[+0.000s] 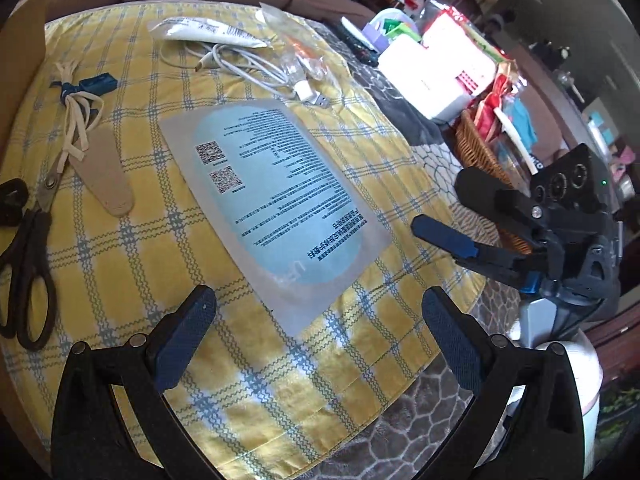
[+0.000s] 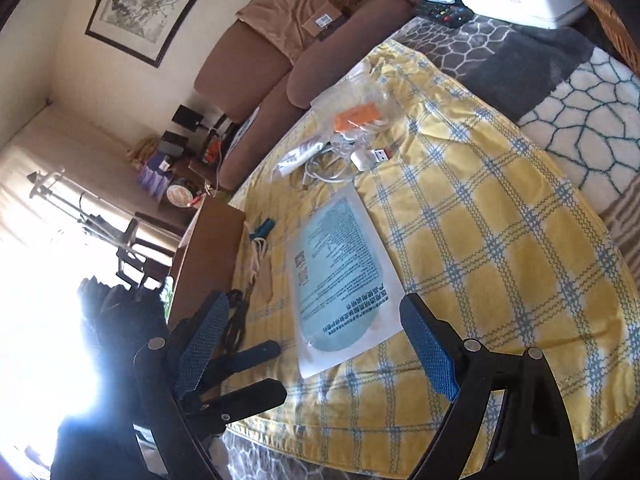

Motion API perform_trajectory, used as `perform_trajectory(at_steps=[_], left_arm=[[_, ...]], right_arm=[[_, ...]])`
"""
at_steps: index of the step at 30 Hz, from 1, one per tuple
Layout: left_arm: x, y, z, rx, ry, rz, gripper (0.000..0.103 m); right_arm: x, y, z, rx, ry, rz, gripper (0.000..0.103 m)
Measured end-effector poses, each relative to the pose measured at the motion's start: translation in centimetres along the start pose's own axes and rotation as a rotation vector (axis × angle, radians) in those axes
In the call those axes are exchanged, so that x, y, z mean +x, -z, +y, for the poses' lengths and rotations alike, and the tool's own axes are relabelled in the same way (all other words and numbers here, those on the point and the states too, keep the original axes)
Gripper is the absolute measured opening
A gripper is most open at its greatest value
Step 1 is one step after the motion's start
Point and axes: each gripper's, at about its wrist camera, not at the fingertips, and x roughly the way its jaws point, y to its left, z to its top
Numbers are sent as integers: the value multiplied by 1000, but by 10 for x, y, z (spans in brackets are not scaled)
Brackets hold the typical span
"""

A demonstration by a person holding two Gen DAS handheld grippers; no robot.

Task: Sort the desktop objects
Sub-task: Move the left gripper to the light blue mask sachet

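A flat silver and pale-blue printed packet (image 1: 276,204) lies in the middle of the yellow checked cloth (image 1: 132,248); it also shows in the right wrist view (image 2: 340,280). My left gripper (image 1: 316,344) is open and empty, just short of the packet's near corner. My right gripper (image 2: 316,348) is open and empty, over the packet's near end; it shows at the right of the left wrist view (image 1: 444,216). Black scissors (image 1: 28,256) and a tan sheath (image 1: 106,172) lie at the left. A white tube (image 1: 208,30), a white USB cable (image 1: 256,70) and a clear bag (image 1: 304,48) lie at the far side.
A small blue object with cream cord (image 1: 80,92) lies far left. A cardboard box wall (image 2: 208,256) stands at the cloth's left edge. A wicker basket (image 1: 480,148), a white box (image 1: 436,76) and remotes (image 2: 440,12) crowd the right. A brown sofa (image 2: 280,60) lies beyond.
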Motion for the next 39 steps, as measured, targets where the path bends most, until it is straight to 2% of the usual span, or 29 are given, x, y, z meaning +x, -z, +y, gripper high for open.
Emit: perform_trajectory(at_steps=[2,5,16,20,24,26,31,33,36,37,39], left_arm=[[4,-3,-3,17,24,9,103],[12,-7,-8,54,17,19,103],[14,-11,-10,87,16,29,103],[4,-10,-4,67,-10,-21,103],[6,-12,-5,90,28,-22,103],[7,-11,-8,103,53,-29,103],[17,-13,-12,105,45,-5,103],[15,-15,-8,71,88,2,103],[14,-11,-9,85,100,6,103],[14,-10,-10,102,90,4,103],[15,-7,-16,136,58,3,103]], right_arm=[[7,1,-5,11,8,22,89],[15,4,-16,44,21,46,89],[19,2,-16,45,23,49,95],[12,-2,-14,22,113,11,95],[21,-3,-14,11,95,21,95],[23,-3,-14,48,50,32,95],[25,-1,-11,68,-1,47,98],[19,-2,-15,115,-69,25,99],[15,-3,-18,205,-240,8,99],[15,-3,-16,214,-274,9,98],[16,-4,-10,211,-274,8,99]])
